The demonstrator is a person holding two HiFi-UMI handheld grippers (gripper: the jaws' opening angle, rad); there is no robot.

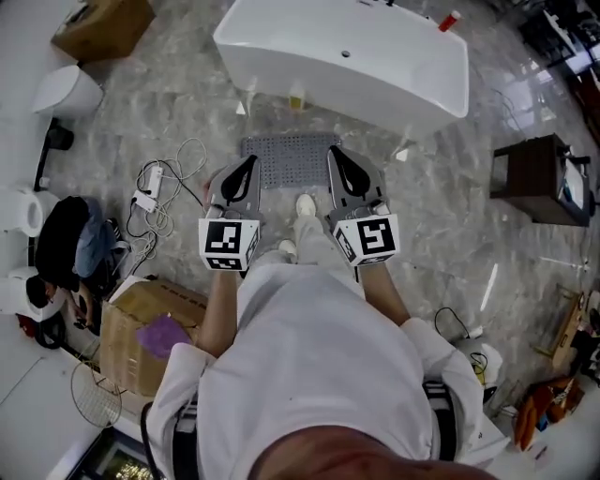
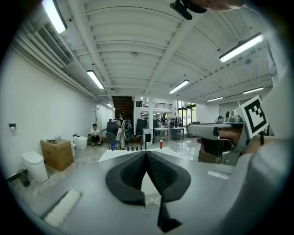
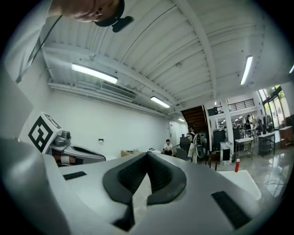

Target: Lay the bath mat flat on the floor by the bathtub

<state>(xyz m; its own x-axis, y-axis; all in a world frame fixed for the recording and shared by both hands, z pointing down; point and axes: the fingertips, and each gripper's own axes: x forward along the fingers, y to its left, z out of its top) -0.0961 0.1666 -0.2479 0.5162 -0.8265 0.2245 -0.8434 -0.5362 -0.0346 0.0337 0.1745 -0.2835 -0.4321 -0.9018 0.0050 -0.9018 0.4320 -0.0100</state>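
A grey bath mat (image 1: 289,157) lies spread flat on the marble floor, right against the near side of the white bathtub (image 1: 347,56). My left gripper (image 1: 246,165) and right gripper (image 1: 336,154) are held side by side at chest height above the mat, pointing toward the tub. Both are shut with nothing between the pads. In the left gripper view the left gripper (image 2: 146,153) has its jaws met over the bathtub (image 2: 115,155). The right gripper view shows the right gripper (image 3: 147,155) likewise shut and empty, with the bathtub (image 3: 241,179) low at the right.
A cardboard box (image 1: 141,328) and tangled cables (image 1: 159,187) sit on the floor to my left. A toilet (image 1: 66,91) stands at the far left. A dark cabinet (image 1: 539,178) is at the right. A red bottle (image 1: 450,21) rests on the tub's rim.
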